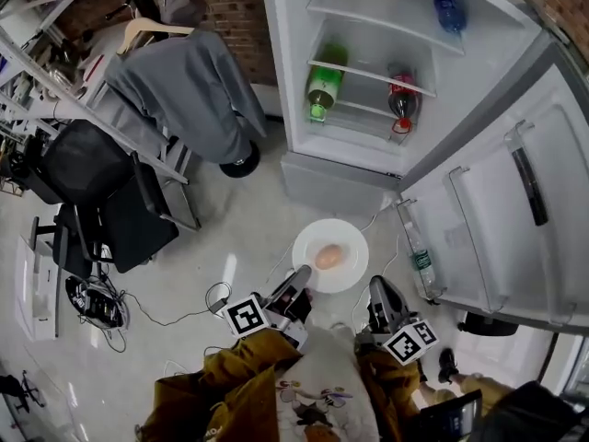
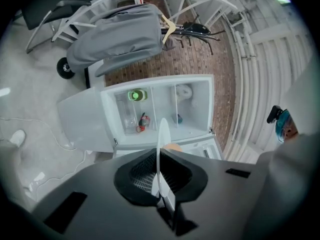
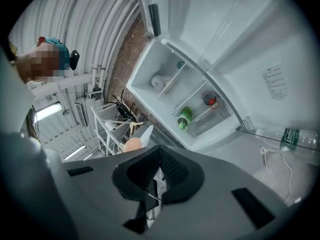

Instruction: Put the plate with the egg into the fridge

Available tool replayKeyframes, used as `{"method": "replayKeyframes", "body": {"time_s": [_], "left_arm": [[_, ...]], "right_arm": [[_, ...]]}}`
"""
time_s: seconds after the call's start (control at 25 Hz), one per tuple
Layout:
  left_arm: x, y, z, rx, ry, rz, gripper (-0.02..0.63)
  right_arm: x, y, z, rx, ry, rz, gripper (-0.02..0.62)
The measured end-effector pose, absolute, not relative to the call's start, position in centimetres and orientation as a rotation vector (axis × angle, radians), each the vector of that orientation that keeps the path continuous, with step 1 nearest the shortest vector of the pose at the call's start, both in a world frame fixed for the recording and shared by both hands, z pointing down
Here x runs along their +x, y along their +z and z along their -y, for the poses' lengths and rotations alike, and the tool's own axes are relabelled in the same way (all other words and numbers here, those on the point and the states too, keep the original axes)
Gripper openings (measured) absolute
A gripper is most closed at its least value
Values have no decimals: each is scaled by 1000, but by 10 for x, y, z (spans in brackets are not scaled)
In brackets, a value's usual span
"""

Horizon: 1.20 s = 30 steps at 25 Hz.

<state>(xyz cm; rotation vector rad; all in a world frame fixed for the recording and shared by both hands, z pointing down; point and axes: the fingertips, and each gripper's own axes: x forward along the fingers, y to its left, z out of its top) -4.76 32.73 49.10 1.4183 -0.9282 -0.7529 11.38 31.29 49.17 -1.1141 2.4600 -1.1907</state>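
1. While the head view looks steeply down, the plate (image 1: 352, 243) is held over the floor (image 1: 239, 238) in front of the open fridge (image 1: 296, 81), outside it and just short of the fridge's bottom edge.
   - egg (image 1: 328, 257) sits near the plate's middle.
   - left gripper (image 1: 301, 275) is on the plate's near-left rim and right gripper (image 1: 376, 286) at its near-right rim.
   - green bottle (image 1: 322, 88) and red bottle (image 1: 402, 100) are on the same fridge shelf, and a blue bottle (image 1: 448, 9) is higher up.
   - fridge door (image 1: 515, 274) is swung open at right, with a clear water bottle (image 1: 421, 261) in its lower rack.
   - grey garment (image 1: 189, 86) hangs on a rack at upper left.

2. Left gripper view: the left gripper (image 2: 160, 171) has its jaws closed tight on the plate's rim.
   - plate (image 2: 161, 139) is seen edge-on as a thin white line rising from the jaws.
   - egg (image 2: 173, 147) peeks out on the right side of it.
   - open fridge (image 2: 202, 91) is straight ahead, with the green bottle (image 2: 136, 95) and red bottle (image 2: 143, 121) inside.

3. Right gripper view: the right gripper (image 3: 156, 176) has its jaws clamped on the plate's rim too.
   - plate (image 3: 145, 134) is tilted in the frame, with the egg (image 3: 132, 144) on its left side.
   - green bottle (image 3: 185, 118) and red bottle (image 3: 210, 100) are in the fridge ahead.
   - clear water bottle (image 3: 290, 138) is at the right edge, in the fridge door (image 3: 250, 44) rack.
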Motion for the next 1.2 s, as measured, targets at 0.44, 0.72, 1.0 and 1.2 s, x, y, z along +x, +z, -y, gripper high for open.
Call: {"method": "replayKeyframes", "body": {"time_s": [0.44, 0.72, 1.0, 1.2], "left_arm": [[-134, 494, -269, 1400, -816, 905, 15], [-151, 506, -250, 1374, -789, 917, 15], [-129, 498, -205, 1413, -765, 896, 15], [-112, 485, -161, 1445, -732, 915, 15]], "right_arm": [[74, 497, -261, -1331, -1179, -2490, 5], [56, 498, -242, -1325, -1212, -2472, 6], [60, 497, -193, -1297, -1167, -2461, 5], [60, 482, -145, -1231, -1100, -2488, 5]]}}
